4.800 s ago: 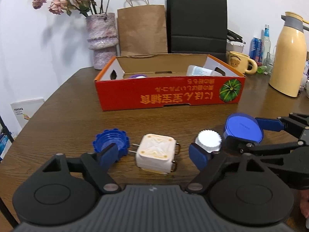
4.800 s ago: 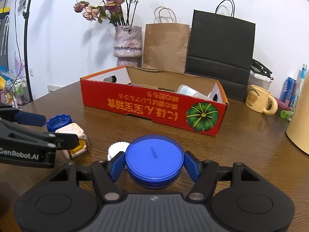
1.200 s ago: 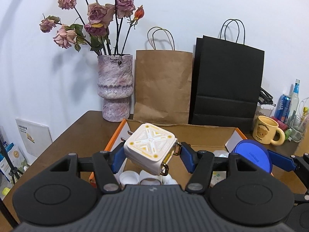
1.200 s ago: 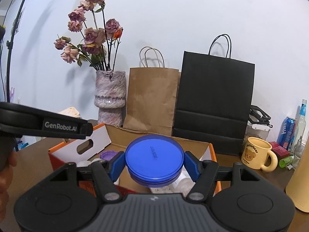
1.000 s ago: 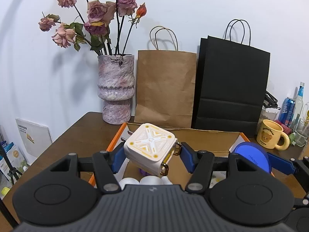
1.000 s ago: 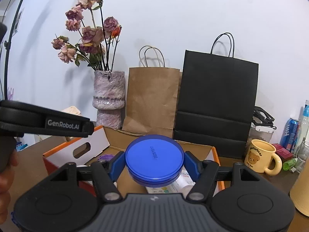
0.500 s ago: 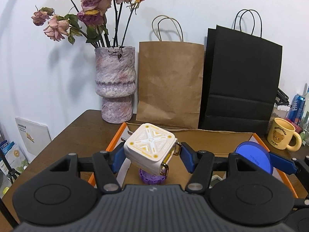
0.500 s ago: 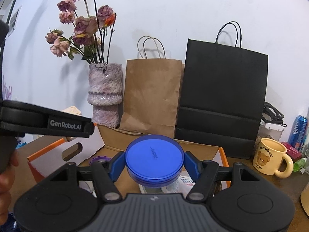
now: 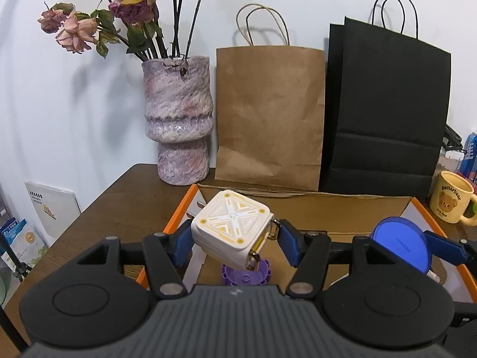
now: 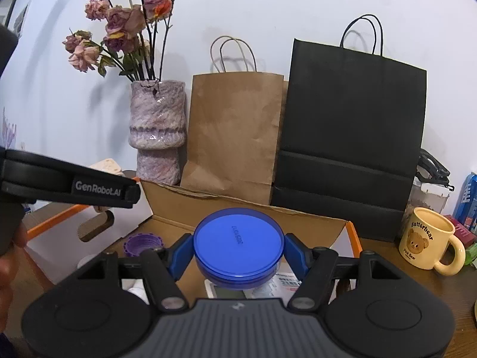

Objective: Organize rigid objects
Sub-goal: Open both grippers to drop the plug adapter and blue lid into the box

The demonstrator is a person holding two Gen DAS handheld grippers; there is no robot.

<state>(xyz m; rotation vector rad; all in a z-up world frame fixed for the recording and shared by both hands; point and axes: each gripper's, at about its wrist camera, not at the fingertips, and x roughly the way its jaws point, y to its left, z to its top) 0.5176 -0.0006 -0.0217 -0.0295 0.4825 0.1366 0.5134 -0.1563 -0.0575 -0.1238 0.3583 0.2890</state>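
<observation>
My left gripper point(image 9: 234, 240) is shut on a white cube-shaped charger with yellow lines point(image 9: 231, 228) and holds it above the open orange cardboard box point(image 9: 298, 201). A purple cap point(image 9: 246, 274) lies in the box right under it. My right gripper point(image 10: 237, 250) is shut on a round blue lid point(image 10: 238, 243) and holds it over the same box point(image 10: 244, 208). The lid also shows in the left wrist view point(image 9: 401, 247). The purple cap point(image 10: 143, 243) and a white printed packet point(image 10: 280, 283) lie in the box.
Behind the box stand a purple vase with dried roses point(image 9: 179, 119), a brown paper bag point(image 9: 268, 113) and a black paper bag point(image 9: 384, 110). A yellow bear mug point(image 10: 429, 241) stands on the brown table at the right. Cans and bottles stand at the far right.
Both grippers have moved forward over the box with their objects still held. The vase and bags look closer, and the purple cap now shows under the charger.
</observation>
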